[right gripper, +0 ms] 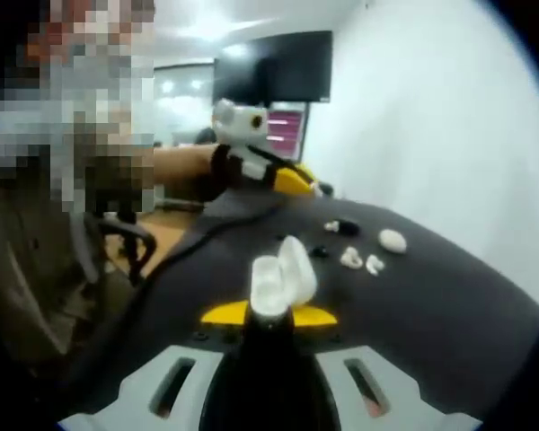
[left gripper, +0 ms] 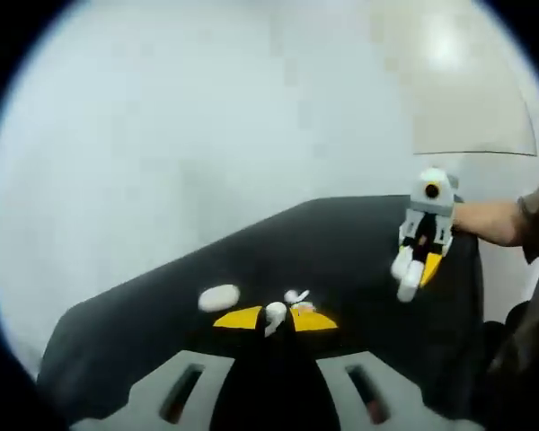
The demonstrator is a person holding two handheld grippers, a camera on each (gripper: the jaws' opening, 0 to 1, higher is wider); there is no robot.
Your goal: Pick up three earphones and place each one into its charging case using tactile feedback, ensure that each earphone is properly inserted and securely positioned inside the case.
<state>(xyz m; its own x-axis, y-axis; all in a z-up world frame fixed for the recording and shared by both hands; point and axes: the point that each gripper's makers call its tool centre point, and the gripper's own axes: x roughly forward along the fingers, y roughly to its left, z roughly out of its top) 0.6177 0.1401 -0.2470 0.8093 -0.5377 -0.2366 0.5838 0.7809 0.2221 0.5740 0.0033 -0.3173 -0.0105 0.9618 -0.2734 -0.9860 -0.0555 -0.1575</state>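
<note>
Between the yellow tips of my left gripper (left gripper: 276, 318) sits a white earphone (left gripper: 275, 314), and the jaws are shut on it. Just past it, small white earphones (left gripper: 297, 295) lie on the black table (left gripper: 341, 242), with a closed white oval case (left gripper: 219, 296) to their left. My right gripper (right gripper: 269, 314) is shut on an open white charging case (right gripper: 280, 274), lid up. That gripper (left gripper: 417, 269) with its case (left gripper: 406, 275) hangs over the table's right side. In the right gripper view, two earphones (right gripper: 351, 259) (right gripper: 375, 264) and the closed case (right gripper: 392, 240) lie ahead, and the left gripper (right gripper: 292, 180) hovers beyond.
A small dark object with a white part (right gripper: 342, 227) lies on the black table (right gripper: 449, 314). A white wall (left gripper: 207, 135) stands behind the table. A dark screen (right gripper: 274, 67) hangs at the back, and a person's arm (right gripper: 175, 171) and a chair (right gripper: 126, 238) are at the left.
</note>
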